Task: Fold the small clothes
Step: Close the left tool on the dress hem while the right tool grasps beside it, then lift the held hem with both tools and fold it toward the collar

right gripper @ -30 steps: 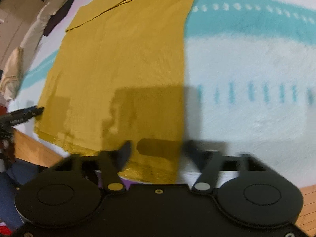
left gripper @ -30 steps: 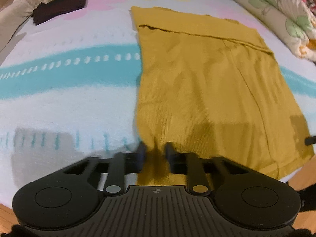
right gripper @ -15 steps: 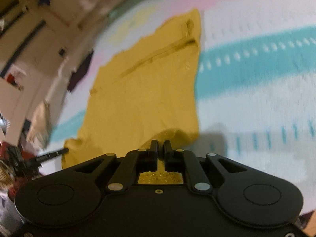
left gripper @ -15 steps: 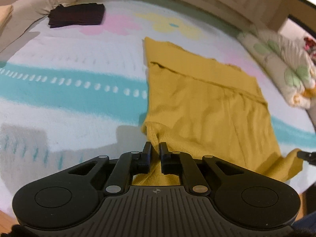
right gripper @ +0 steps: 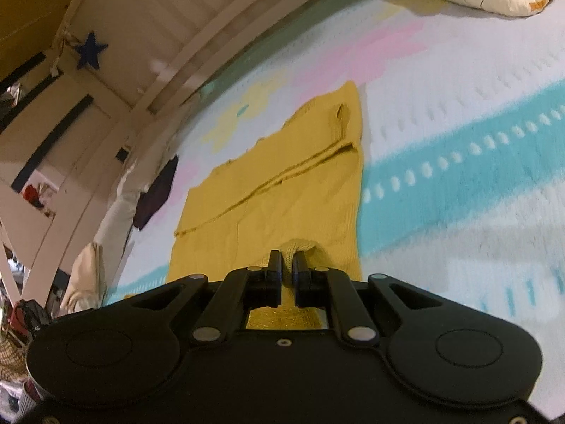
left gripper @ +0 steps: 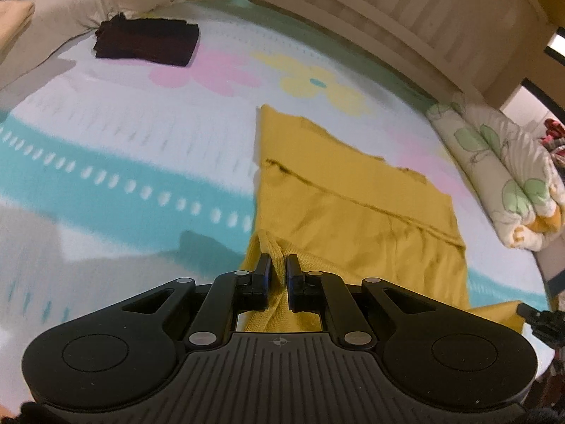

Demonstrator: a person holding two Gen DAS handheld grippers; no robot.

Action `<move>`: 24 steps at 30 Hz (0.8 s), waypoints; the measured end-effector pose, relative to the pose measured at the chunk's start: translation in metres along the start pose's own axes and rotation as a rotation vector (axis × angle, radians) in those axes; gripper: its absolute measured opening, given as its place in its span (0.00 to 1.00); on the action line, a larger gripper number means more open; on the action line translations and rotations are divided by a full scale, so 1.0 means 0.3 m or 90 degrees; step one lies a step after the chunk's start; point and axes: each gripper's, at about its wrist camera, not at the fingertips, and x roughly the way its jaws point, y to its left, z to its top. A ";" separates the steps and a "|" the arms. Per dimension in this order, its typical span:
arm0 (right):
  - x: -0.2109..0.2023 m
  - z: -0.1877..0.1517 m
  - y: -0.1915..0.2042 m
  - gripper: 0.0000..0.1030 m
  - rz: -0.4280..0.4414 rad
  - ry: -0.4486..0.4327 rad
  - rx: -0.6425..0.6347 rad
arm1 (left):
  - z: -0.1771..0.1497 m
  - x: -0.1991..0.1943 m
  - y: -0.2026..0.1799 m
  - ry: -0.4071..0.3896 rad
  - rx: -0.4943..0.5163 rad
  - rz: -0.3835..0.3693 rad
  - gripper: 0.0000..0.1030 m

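Two claws grip the near hem of the yellow garment (left gripper: 353, 205), one at each corner: the left claw (left gripper: 278, 268) is pinched tight on the left corner, the right claw (right gripper: 286, 265) on the right. The garment lies flat on the bed (left gripper: 123, 134), its far end already turned over in a band. The step looks like carrying the hem forward to fold it. To do it well, both corners should travel level and together, keeping the cloth taut between them, and land square on the far edge.
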 end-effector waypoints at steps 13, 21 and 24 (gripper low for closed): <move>0.119 0.218 0.040 0.14 -0.030 -0.068 0.031 | 0.285 0.153 -0.133 -0.034 0.039 0.007 0.08; 0.287 0.366 0.003 0.14 -0.071 -0.065 0.034 | 0.389 0.297 -0.090 -0.053 -0.001 0.038 0.06; 0.347 0.383 -0.009 0.14 -0.085 -0.054 0.031 | 0.380 0.346 -0.059 -0.022 -0.012 0.026 0.06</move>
